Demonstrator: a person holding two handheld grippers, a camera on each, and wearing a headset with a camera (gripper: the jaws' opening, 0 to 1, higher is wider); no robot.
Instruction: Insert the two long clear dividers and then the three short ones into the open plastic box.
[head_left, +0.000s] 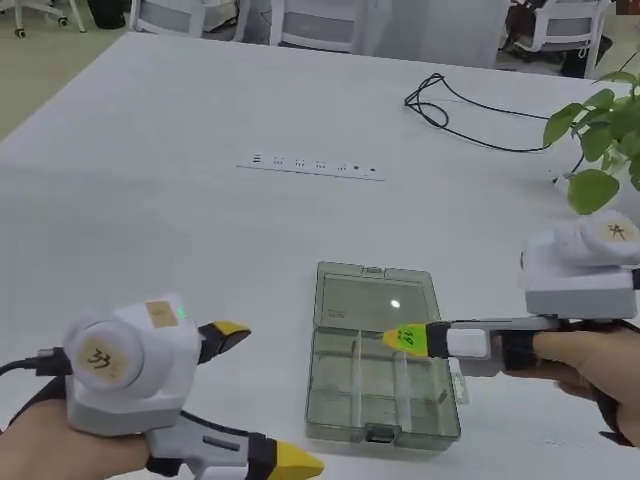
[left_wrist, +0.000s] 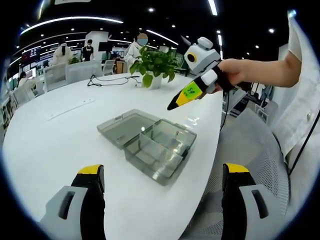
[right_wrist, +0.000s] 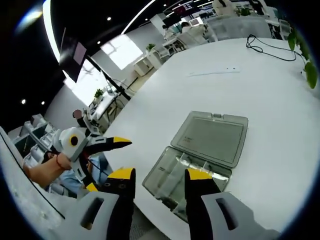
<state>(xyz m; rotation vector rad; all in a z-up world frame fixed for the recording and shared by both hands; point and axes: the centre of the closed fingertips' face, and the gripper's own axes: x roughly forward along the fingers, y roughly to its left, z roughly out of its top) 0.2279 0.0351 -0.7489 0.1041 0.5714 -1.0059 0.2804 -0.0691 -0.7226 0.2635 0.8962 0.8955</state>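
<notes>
The open plastic box (head_left: 380, 425) is sitting near the front edge of the white table (head_left: 150, 200), its lid lying flat toward the table's middle, and clear dividers (head_left: 355, 385) are standing inside it. The right gripper (head_left: 405, 340) is hovering above the box, its jaws a little apart and pinching nothing. The left gripper (head_left: 268, 396) is hanging by the front edge, left of the box, its jaws spread wide and empty. A power strip (head_left: 310, 165) is lying near the table's middle, and a plant (head_left: 600, 140) is standing toward the right edge.
</notes>
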